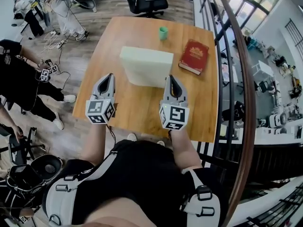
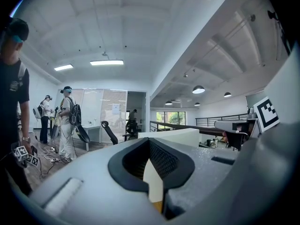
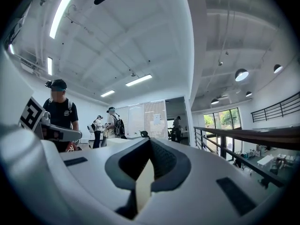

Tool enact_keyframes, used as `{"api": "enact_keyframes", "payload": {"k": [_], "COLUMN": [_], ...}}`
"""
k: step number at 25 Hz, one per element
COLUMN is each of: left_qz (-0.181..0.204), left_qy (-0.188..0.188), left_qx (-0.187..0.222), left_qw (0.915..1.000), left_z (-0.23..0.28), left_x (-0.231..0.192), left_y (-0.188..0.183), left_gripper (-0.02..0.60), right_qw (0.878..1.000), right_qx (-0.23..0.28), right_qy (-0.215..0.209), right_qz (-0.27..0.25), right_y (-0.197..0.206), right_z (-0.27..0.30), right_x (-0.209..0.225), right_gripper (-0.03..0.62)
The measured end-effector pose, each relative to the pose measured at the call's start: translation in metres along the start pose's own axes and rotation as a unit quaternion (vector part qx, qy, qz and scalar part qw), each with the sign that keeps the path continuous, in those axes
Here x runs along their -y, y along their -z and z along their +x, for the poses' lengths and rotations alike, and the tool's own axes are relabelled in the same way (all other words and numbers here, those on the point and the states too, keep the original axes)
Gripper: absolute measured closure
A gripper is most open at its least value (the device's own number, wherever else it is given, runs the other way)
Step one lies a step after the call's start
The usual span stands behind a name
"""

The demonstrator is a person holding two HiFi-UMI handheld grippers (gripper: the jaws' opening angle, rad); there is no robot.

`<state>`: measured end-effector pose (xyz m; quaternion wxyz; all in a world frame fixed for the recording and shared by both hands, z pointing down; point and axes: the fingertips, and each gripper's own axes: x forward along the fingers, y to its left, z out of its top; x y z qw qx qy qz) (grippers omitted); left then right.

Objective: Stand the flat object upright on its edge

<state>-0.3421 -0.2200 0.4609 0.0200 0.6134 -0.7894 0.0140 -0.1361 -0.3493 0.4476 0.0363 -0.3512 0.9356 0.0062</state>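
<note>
A cream slab [image 1: 146, 66] stands upright on its long edge near the middle of the wooden counter [image 1: 104, 46], with its broad face towards the person and its narrow top edge showing pale above it. The left tongs [image 1: 109, 77] is held level over the near part of the counter, to the left of the slab and clear of it. In the left gripper view its jaws are pressed together with nothing between them [image 2: 149, 141], and the slab [image 2: 174, 136] shows beyond the tips, a little to the right. The right tongs [image 1: 170, 79] is held level on the other side, and in the head view its tips overlap the slab's near right corner; whether they touch it cannot be told from that view. In the right gripper view its jaws are likewise closed on nothing [image 3: 150, 142]. Both marker cubes face the head camera, just over the counter's near edge. A red book [image 1: 194, 56] lies flat to the right of the slab, apart from it, and a small green cup [image 1: 163, 32] stands behind the slab towards the far edge. A black office chair [image 1: 149, 3] stands past the far end of the counter. A dark curved railing [image 1: 239, 84] runs along the right side. People [image 1: 28, 79] stand on the wooden floor at the left, among cables.
</note>
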Motion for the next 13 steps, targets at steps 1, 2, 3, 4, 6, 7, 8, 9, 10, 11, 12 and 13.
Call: {"api": "enact_keyframes", "payload": {"k": [1,2,3,4,6,7,8,9,10,11,12,13], "left_qz": [0.0,0.0,0.0,0.001,0.002,0.002,0.002,0.002,0.002,0.002,0.003,0.004], "left_qy": [0.001,0.002,0.003,0.004,0.008,0.01,0.012,0.013,0.014,0.015,0.015,0.016], "left_qx": [0.0,-0.001,-0.001,-0.001,-0.002,-0.003,-0.003,-0.004,-0.004,-0.005,-0.005,-0.005], "left_qw": [1.0,1.0,1.0,1.0,1.0,0.9999,0.9999,0.9999,0.9999,0.9999,0.9999,0.9999], "left_z": [-0.0005,-0.0014,-0.0024,-0.0033,-0.0038,-0.0035,-0.0029,-0.0022,-0.0016,-0.0011,-0.0006,-0.0002], "left_x": [0.0014,0.0029,0.0045,0.0061,0.0088,0.0094,0.0095,0.0093,0.0092,0.0091,0.0091,0.0092], "left_y": [0.0002,0.0,-0.0003,-0.0005,-0.0004,0.0,0.0008,0.0016,0.0024,0.0032,0.004,0.0048], "left_gripper": [0.577,0.577,0.577,0.577,0.577,0.577,0.577,0.577,0.577,0.577,0.577,0.577], "right_qw": [1.0,1.0,1.0,1.0,1.0,1.0,1.0,1.0,1.0,1.0,1.0,1.0], "right_qx": [0.001,0.003,0.004,0.004,0.002,0.0,0.0,0.001,0.003,0.004,0.005,0.006], "right_qy": [0.0,0.0,-0.001,-0.002,-0.002,-0.002,-0.002,-0.002,-0.003,-0.004,-0.006,-0.008], "right_qz": [0.001,0.001,0.001,0.001,0.002,0.003,0.002,0.001,-0.001,-0.002,-0.003,-0.004], "right_y": [-0.0004,-0.001,-0.0014,-0.0013,-0.0006,-0.0002,-0.0002,-0.0008,-0.0015,-0.0016,-0.0013,-0.0008], "right_z": [-0.0005,-0.0014,-0.0024,-0.0035,-0.0046,-0.0043,-0.0035,-0.0025,-0.0014,-0.0005,0.0004,0.0012], "right_x": [0.0003,0.0004,0.0005,0.0007,0.0007,0.0005,0.0002,-0.0005,-0.0014,-0.0024,-0.0035,-0.0045], "right_gripper": [0.591,0.591,0.591,0.591,0.591,0.591,0.591,0.591,0.591,0.591,0.591,0.591]}}
